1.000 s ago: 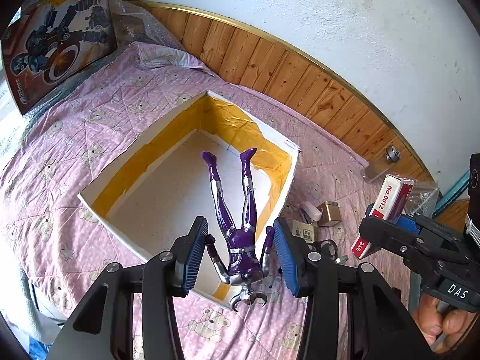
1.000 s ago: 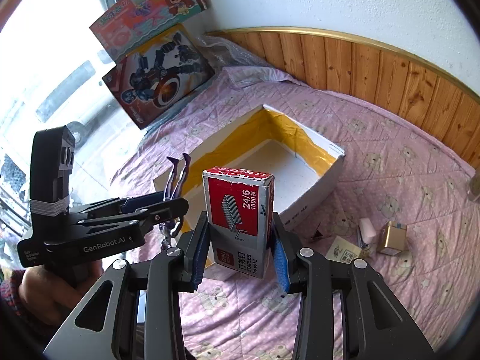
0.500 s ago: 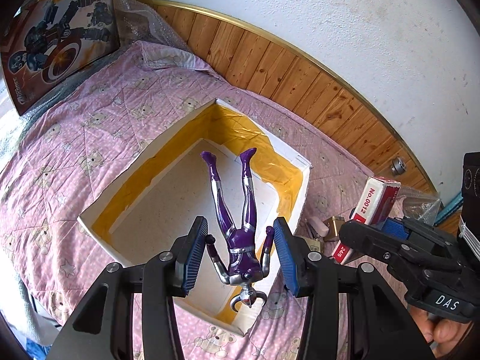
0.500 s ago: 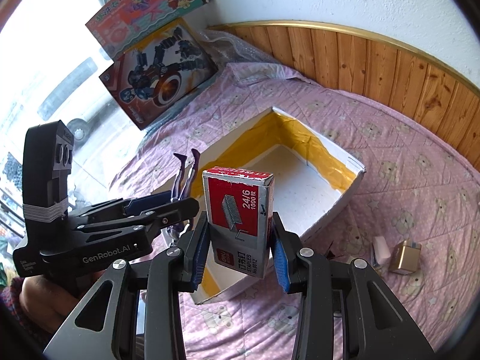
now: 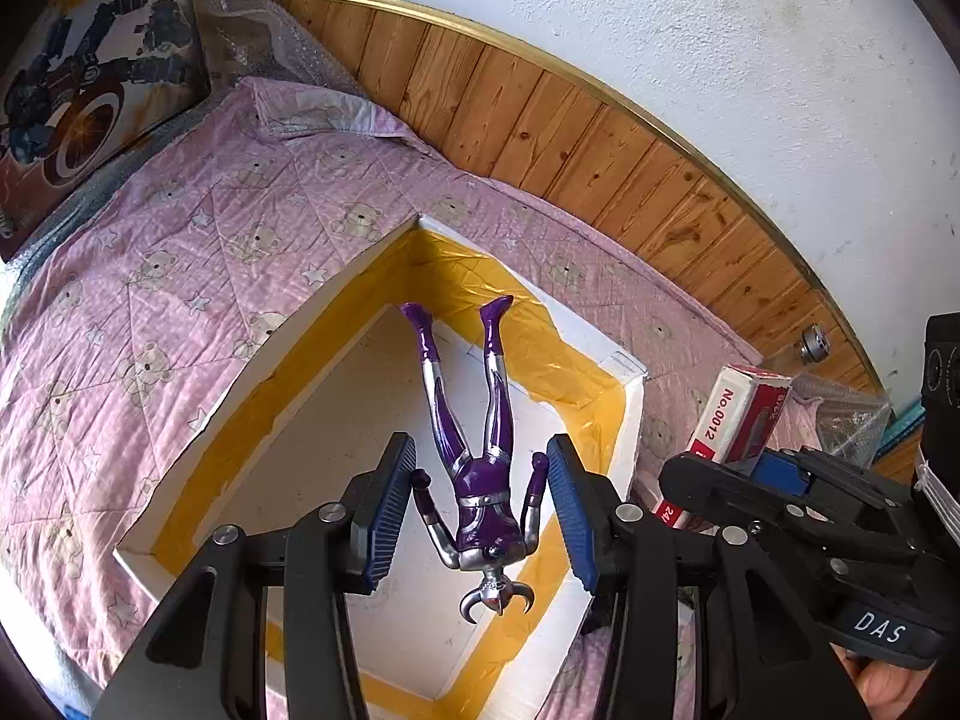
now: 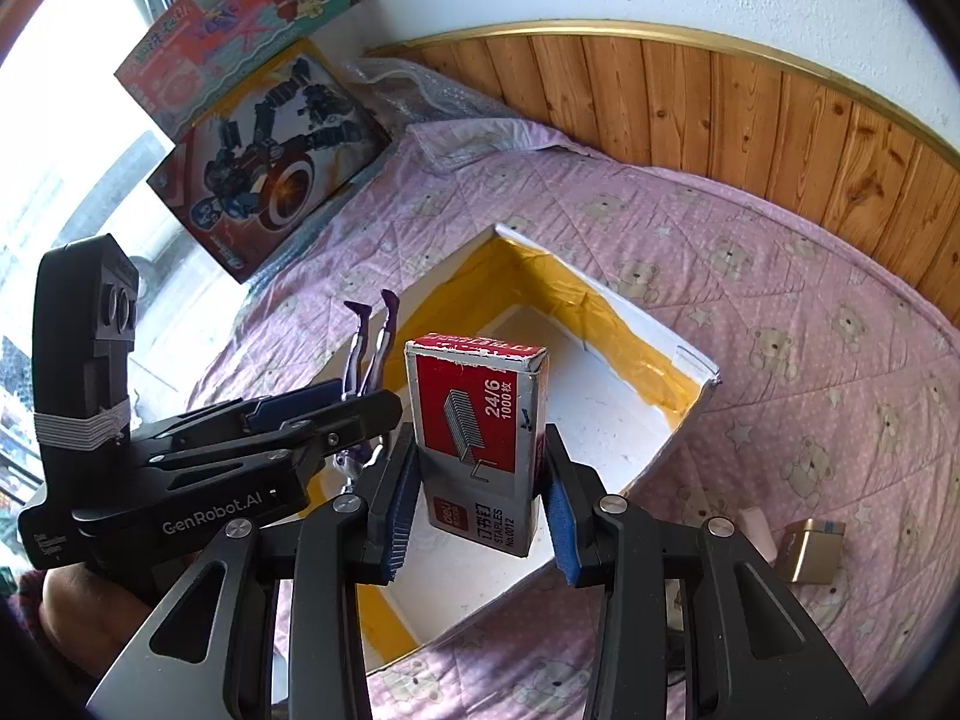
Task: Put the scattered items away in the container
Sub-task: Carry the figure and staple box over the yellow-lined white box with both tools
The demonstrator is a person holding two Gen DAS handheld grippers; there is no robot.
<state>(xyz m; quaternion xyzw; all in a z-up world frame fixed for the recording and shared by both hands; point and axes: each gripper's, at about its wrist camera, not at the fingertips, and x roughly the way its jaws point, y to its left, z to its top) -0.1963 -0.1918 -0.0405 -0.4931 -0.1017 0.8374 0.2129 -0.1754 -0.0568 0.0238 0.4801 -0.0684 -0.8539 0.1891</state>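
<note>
Box [image 5: 627,420] interior bare, open-topped; both loaded tools crowd above.

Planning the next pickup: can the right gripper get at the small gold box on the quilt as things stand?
Probably not yet. The right gripper is shut on the staple box, so its jaws are full. The gold box itself lies uncovered on the quilt, outside the container.

Black left gripper [image 5: 480,510] and right gripper [image 6: 480,504]: blue ribbed pads, silver screws, white lettering.
</note>
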